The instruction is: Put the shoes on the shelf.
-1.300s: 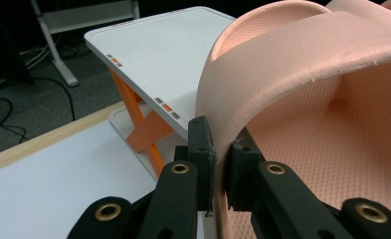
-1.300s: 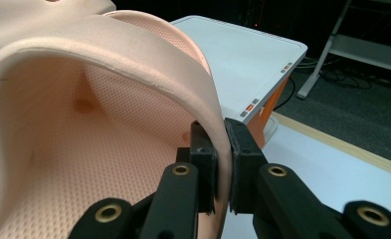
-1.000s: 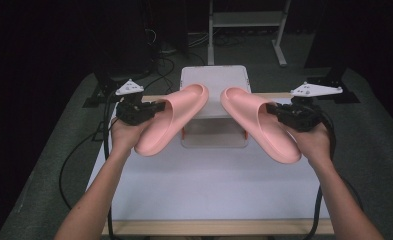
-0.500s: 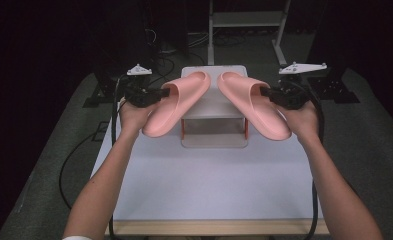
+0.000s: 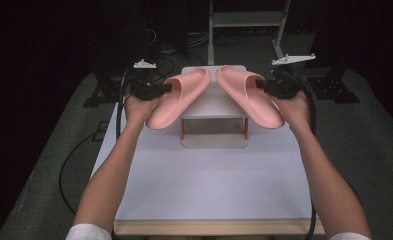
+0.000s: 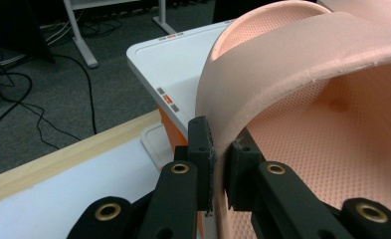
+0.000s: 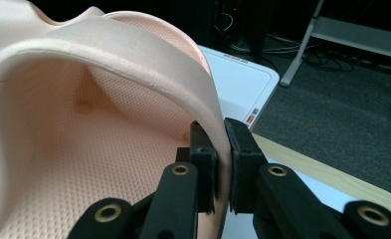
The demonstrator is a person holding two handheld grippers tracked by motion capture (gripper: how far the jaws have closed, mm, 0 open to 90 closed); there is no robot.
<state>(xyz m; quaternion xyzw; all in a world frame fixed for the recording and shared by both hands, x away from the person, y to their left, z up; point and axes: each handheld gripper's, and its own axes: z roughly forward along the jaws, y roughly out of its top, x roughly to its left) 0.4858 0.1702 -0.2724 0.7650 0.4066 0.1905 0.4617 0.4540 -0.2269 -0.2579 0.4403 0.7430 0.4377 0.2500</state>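
Both sets of jaws are clamped tight: the left gripper (image 6: 218, 164) pinches the strap of the left slipper (image 5: 176, 97), the right gripper (image 7: 222, 164) the strap of the right slipper (image 5: 249, 95). Both slippers have travelled forward and now hang over the white stand (image 5: 214, 102) — looks like set-down is close.

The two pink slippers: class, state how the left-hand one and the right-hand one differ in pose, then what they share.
1. The left slipper slants from its toe down toward the table's left; the right slipper mirrors it, slanting down to the right.
2. The left hand-held gripper holds the left slipper; the right hand-held gripper holds the right.

Shared: pink, clamped by the strap, raised over the white stand, toes nearly meeting.
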